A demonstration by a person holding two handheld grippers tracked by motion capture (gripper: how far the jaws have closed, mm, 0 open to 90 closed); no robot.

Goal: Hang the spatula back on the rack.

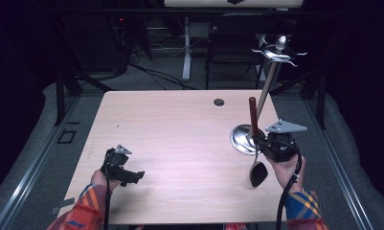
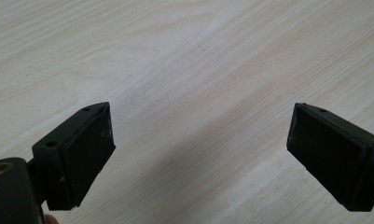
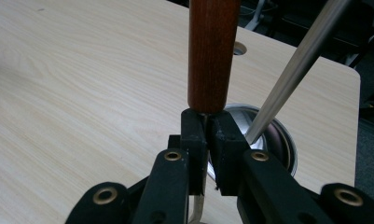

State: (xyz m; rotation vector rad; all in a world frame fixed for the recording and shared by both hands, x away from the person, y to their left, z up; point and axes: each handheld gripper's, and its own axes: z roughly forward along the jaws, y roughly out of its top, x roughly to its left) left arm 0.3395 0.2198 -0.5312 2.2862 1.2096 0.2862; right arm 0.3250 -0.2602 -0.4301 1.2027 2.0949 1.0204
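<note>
A utensil with a reddish wooden handle (image 1: 252,115) (image 3: 211,56) and a black head (image 1: 258,173) stands upright, handle up, at the table's right side. My right gripper (image 1: 256,139) (image 3: 207,126) is shut on its thin metal neck just below the handle. Right behind it stands a metal rack: a round shiny base (image 1: 238,139) (image 3: 280,140), a slanting pole (image 1: 267,88) (image 3: 296,70), and hooks at the top (image 1: 279,52). My left gripper (image 1: 132,176) (image 2: 201,144) hovers open over bare wood at the front left, nothing between its jaws.
The light wooden table (image 1: 180,139) has a small round cable hole (image 1: 219,102) near its far edge. A dark chair (image 1: 235,43) and a table leg (image 1: 186,48) stand beyond the table.
</note>
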